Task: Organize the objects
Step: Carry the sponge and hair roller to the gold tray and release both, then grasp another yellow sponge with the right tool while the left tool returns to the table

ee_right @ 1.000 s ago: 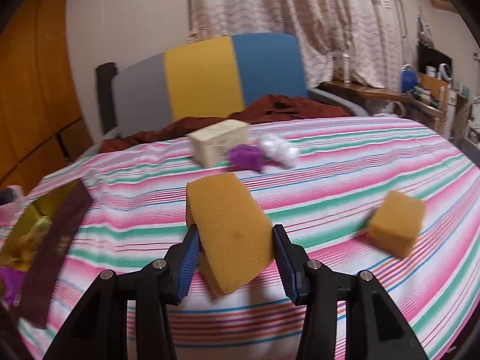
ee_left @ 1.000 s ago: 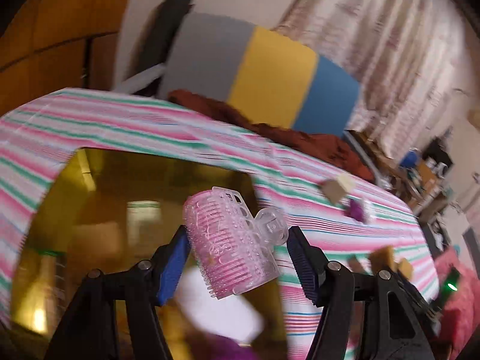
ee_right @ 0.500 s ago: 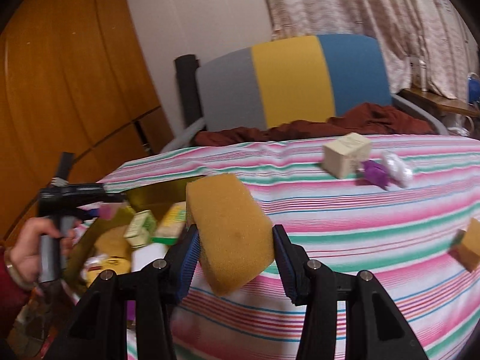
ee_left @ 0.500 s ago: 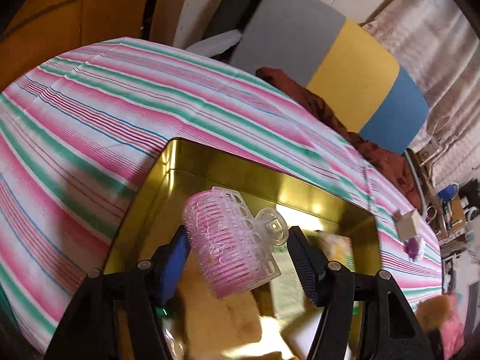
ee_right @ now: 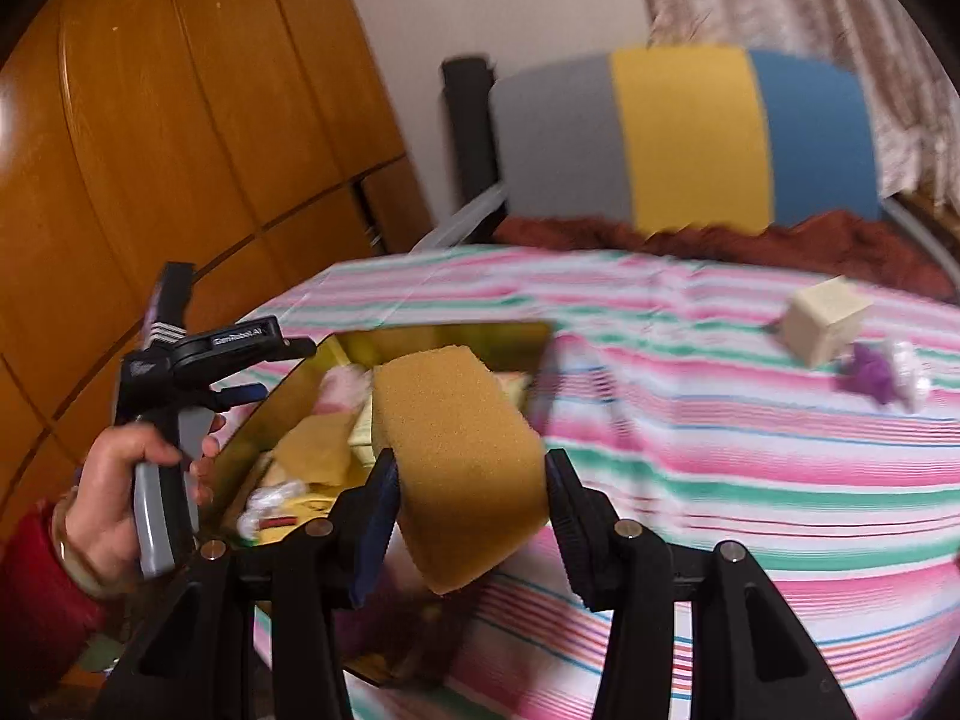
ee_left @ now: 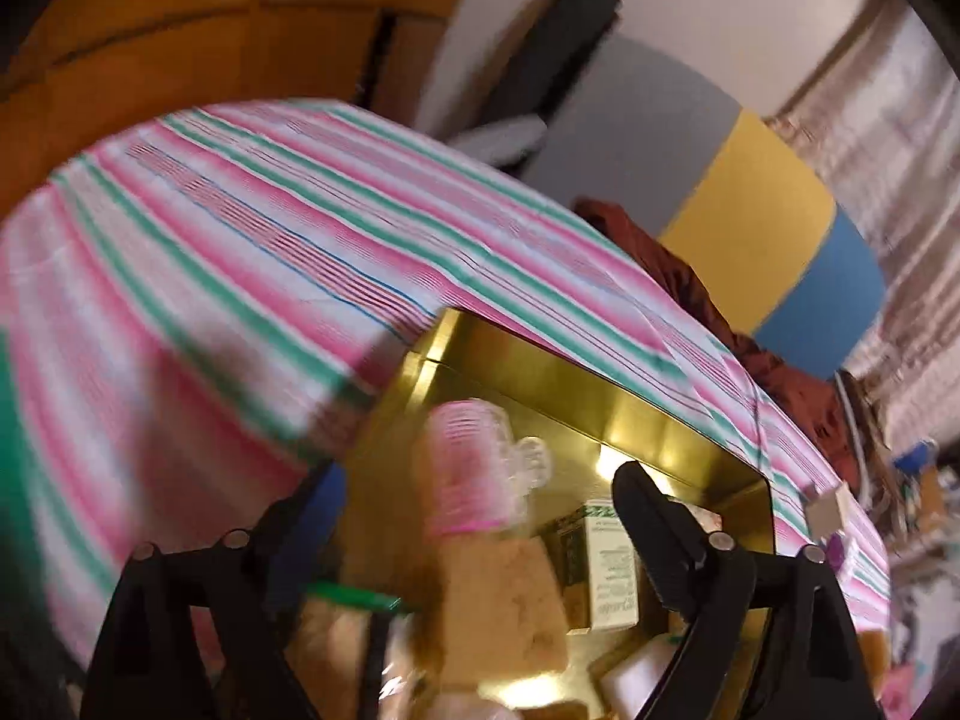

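A gold metal box (ee_left: 600, 408) sits on the striped tablecloth and holds several items, among them a tan sponge (ee_left: 504, 600) and a small green-and-white carton (ee_left: 609, 564). My left gripper (ee_left: 480, 516) is open over the box; a blurred pink hair roller (ee_left: 468, 468) hangs free between its spread fingers. My right gripper (ee_right: 468, 492) is shut on an orange sponge (ee_right: 456, 450) held above the box's near edge (ee_right: 384, 336). The left gripper (ee_right: 198, 360) and the hand on it show at the left of the right wrist view.
A cream cube (ee_right: 825, 321), a purple clip (ee_right: 870, 372) and a clear white one (ee_right: 909, 369) lie on the cloth to the right. A grey, yellow and blue chair back (ee_right: 684, 132) and brown cloth stand behind the table. Wooden panels fill the left.
My left gripper's jaws have spread and the pink roller has come loose between them. My right gripper has carried the orange sponge left, up to the gold box.
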